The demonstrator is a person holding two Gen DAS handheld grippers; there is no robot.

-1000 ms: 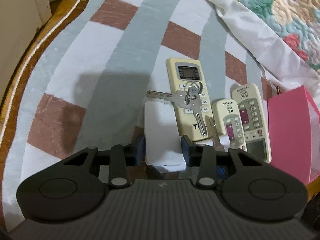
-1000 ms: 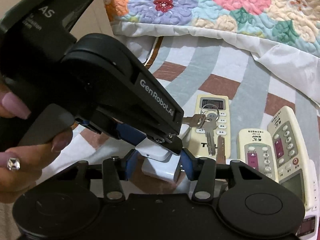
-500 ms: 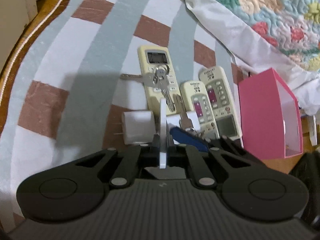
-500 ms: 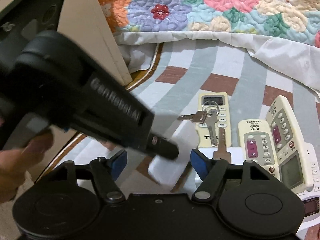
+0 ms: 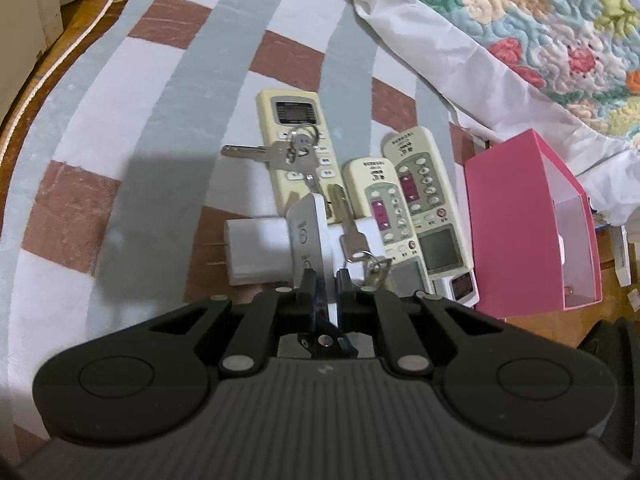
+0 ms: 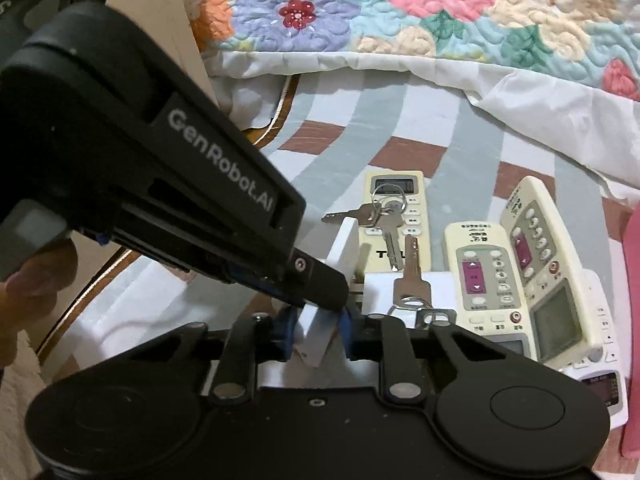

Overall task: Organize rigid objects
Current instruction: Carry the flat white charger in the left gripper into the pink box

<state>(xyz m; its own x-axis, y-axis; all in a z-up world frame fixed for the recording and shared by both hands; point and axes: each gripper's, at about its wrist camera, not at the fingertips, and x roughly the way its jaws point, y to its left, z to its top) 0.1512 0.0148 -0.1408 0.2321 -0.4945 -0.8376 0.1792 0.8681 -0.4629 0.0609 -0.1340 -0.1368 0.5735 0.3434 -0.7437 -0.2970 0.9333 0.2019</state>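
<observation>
between both tools (image 5: 325, 280) (image 6: 318, 332): white slab (image 5: 306, 236), gripped edge-on.

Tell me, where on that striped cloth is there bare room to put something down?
The striped cloth is bare to the left of the white plug and the keys, and beyond the tallest remote up to the quilt. From the remotes across to the pink box it is crowded.
</observation>
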